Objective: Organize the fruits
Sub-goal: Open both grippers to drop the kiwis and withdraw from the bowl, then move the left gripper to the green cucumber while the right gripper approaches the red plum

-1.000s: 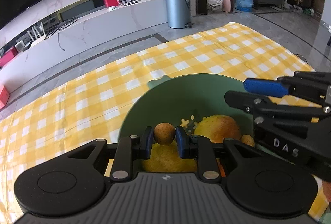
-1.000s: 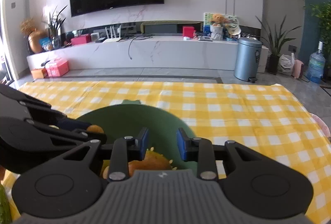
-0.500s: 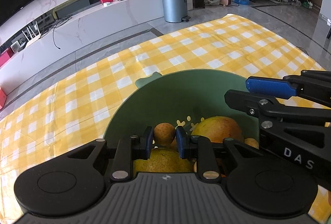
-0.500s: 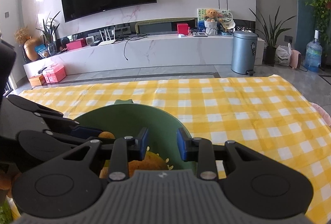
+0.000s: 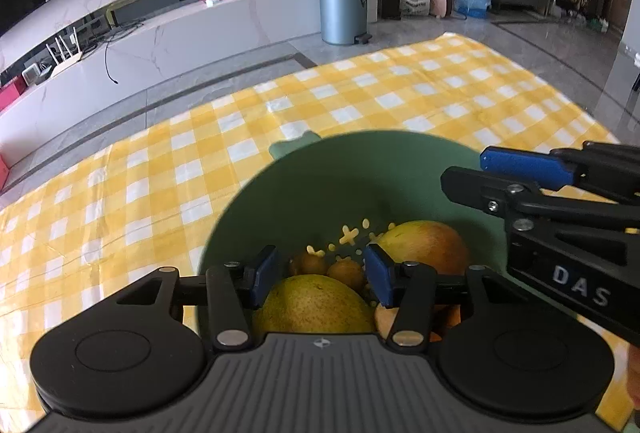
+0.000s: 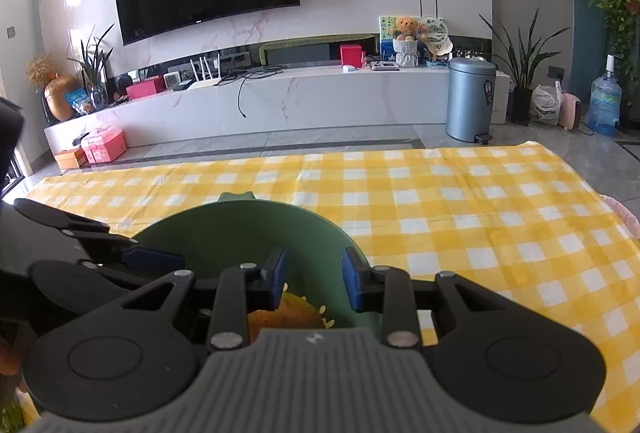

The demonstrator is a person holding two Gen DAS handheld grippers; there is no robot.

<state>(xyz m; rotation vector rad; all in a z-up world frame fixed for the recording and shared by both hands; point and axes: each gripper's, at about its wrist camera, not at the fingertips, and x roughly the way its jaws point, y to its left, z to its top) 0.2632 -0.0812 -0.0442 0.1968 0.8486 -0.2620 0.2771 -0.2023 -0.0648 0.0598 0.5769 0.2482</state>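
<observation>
Yellow-and-white checked tablecloth (image 5: 168, 169) across the whole table. On it, green perforated bowl (image 5: 320, 177), rim tab pointing away. Inside the bowl: reddish-yellow mango (image 5: 428, 243) at the right, yellow-green pear (image 5: 312, 307) nearest the camera, two small brown round fruits (image 5: 346, 270) lying between them, looking like longans, clear of any pad. An orange fruit partly hidden at lower right.

Left gripper (image 5: 318, 273) over the bowl, jaws opening, nothing pinched between them; small fruits below the gap. Right gripper (image 6: 314, 279) at the bowl's right rim, jaws set narrow with a gap, apparently empty; grip on the rim cannot be told.

Likely risk: loose small fruit rolling on the rounded pear and mango, or a low left finger (image 5: 262, 275) nudging the pile while withdrawing. Bowl could shift if bumped by either tool.
</observation>
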